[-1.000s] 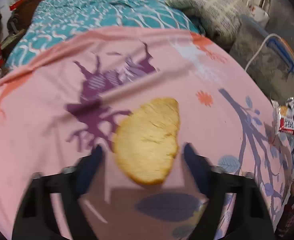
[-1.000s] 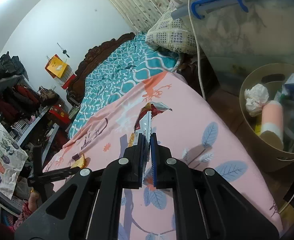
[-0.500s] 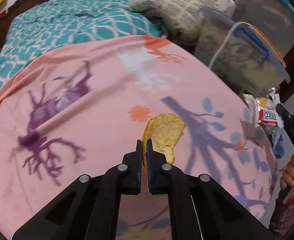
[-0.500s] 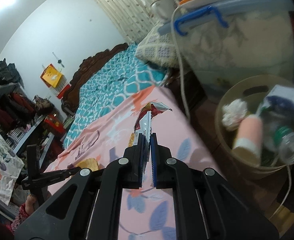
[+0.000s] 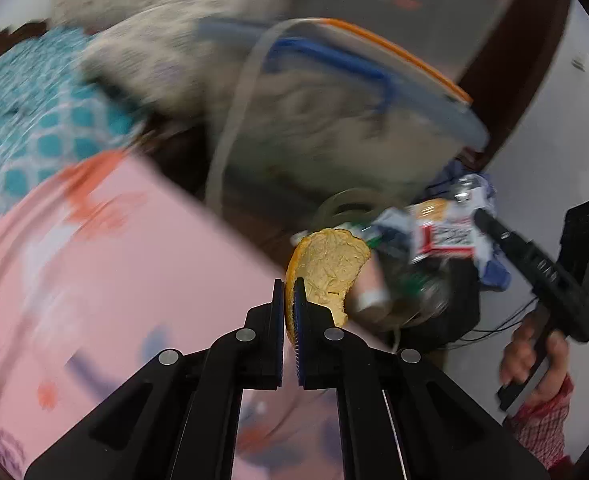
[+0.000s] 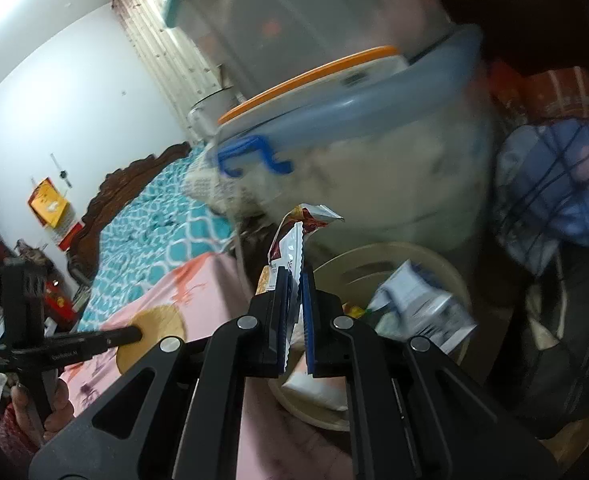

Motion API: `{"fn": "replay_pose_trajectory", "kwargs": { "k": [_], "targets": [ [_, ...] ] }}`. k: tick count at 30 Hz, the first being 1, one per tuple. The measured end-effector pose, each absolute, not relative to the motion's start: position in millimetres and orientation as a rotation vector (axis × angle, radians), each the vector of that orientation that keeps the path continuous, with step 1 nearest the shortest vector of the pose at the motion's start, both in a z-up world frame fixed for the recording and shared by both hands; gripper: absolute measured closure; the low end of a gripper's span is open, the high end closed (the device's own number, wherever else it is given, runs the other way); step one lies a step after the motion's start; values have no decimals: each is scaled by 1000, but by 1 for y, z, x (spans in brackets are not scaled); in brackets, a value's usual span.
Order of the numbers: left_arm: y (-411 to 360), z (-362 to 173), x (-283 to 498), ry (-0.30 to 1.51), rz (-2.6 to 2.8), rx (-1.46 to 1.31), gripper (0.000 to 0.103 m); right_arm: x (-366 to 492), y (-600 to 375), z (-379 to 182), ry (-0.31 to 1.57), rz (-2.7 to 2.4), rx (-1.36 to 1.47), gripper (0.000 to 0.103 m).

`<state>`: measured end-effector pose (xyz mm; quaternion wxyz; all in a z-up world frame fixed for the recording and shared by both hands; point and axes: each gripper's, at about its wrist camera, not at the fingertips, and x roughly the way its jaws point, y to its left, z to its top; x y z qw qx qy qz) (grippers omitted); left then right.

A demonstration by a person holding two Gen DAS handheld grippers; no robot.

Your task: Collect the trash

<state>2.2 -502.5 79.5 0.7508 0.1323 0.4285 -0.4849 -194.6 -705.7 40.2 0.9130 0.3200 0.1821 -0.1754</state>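
Note:
My left gripper (image 5: 289, 292) is shut on a yellow-orange fruit peel (image 5: 330, 268) and holds it in the air past the edge of the pink bedsheet (image 5: 94, 272). The peel also shows in the right wrist view (image 6: 156, 330). My right gripper (image 6: 294, 280) is shut on a red and white snack wrapper (image 6: 294, 236), also visible in the left wrist view (image 5: 442, 236), and holds it over the beige trash bin (image 6: 374, 256). The bin holds several pieces of trash.
A large clear storage box with blue handle and orange lid (image 6: 358, 128) stands behind the bin. A teal bedspread (image 6: 154, 232) and a pillow lie further back. Blue cloth (image 6: 554, 176) and dark bags lie right of the bin.
Both grippers have swung right, off the bed, with peel and wrapper. The wrapper now hangs over the bin. The left jaws, open one second ago, closed on the peel.

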Motion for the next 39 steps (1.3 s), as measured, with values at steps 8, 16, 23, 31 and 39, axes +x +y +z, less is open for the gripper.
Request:
{"fn": "replay_pose_trajectory", "kwargs": {
  "k": [8,16,23,31,39],
  "targets": [
    [-616,46,-27,929,-1088,433,55,-156,-741,4,550,-406,667,72],
    [-583,35,-23,939,-1054,407,53,-199,-728,14,395,-468,678,24],
    [-507,43,-35,856,-979,419,34,-231,-679,23,293,-456,760,23],
    [-418,52,-63,783,-938,408,19,-248,-597,22,300,-518,811,13],
    [-337,75,-78,700,-889,389,9,-252,-508,40,385,-597,757,4]
  ]
}}
